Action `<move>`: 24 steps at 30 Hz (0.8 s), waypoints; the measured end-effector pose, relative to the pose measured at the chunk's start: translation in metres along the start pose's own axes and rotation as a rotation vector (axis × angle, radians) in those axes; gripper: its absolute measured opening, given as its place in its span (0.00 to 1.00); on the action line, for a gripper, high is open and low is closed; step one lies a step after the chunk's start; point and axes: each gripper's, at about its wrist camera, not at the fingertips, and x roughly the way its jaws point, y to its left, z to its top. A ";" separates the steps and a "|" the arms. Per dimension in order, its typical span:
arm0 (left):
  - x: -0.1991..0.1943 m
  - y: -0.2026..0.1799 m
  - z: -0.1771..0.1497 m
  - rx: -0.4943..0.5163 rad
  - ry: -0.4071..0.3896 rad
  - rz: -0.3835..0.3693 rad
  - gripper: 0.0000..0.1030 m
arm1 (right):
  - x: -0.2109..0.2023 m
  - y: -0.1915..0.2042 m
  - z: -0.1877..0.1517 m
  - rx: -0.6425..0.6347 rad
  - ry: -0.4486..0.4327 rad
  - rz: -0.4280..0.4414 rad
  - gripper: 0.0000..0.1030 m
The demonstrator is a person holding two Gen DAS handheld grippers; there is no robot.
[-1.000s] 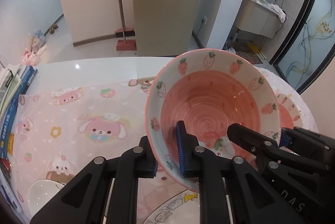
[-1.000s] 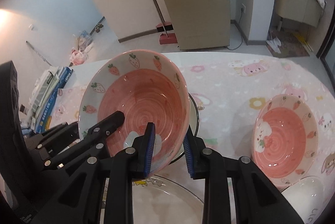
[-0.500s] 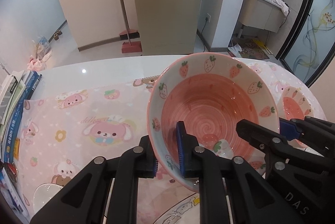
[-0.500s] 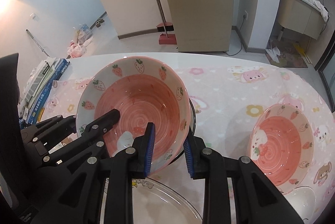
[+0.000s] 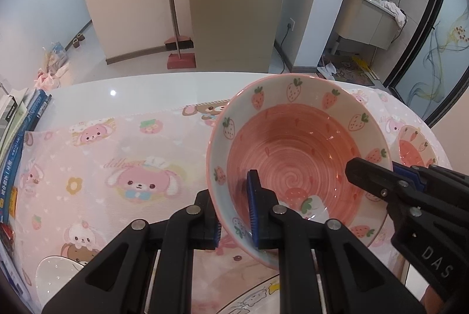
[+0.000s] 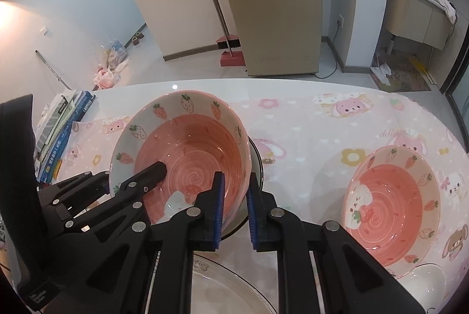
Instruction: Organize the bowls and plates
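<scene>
A pink strawberry bowl is seen tilted above a round white table spread with a pink bunny-print cloth. In the left wrist view, its near-left rim is clamped by the left gripper, one blue-padded finger inside the bowl and one outside, the jaws drawn narrow on the wall. At the right, the right gripper is shown at the bowl's opposite rim. A second strawberry bowl is partly visible behind it, resting on the cloth. A small white dish lies at the lower left, and part of a glass plate with cartoon drawings shows at the bottom edge. Books are stacked at the table's left edge, with a broom leaning by a beige refrigerator beyond.

In the right wrist view, the same bowl is held up at left of centre, its right rim set between the right gripper's blue pads; the jaws are closing on it, and whether the outer pad already presses on the wall cannot be told. The left gripper is seen gripping the far-left rim. A black-rimmed clear plate shows behind the bowl's right side. The second bowl sits on the cloth well to the right, a white dish near it.
</scene>
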 end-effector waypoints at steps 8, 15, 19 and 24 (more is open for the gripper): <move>-0.010 -0.003 0.003 0.023 -0.034 0.012 0.21 | -0.003 -0.004 0.001 0.011 -0.006 -0.040 0.12; -0.009 -0.001 0.003 0.006 -0.037 0.041 0.07 | 0.000 -0.010 0.002 0.032 0.005 -0.018 0.11; -0.010 0.006 0.005 -0.029 -0.039 -0.006 0.05 | -0.008 -0.019 0.004 0.084 -0.022 0.020 0.11; -0.012 0.004 0.005 -0.033 -0.048 -0.006 0.04 | -0.004 -0.025 0.006 0.081 -0.024 0.011 0.11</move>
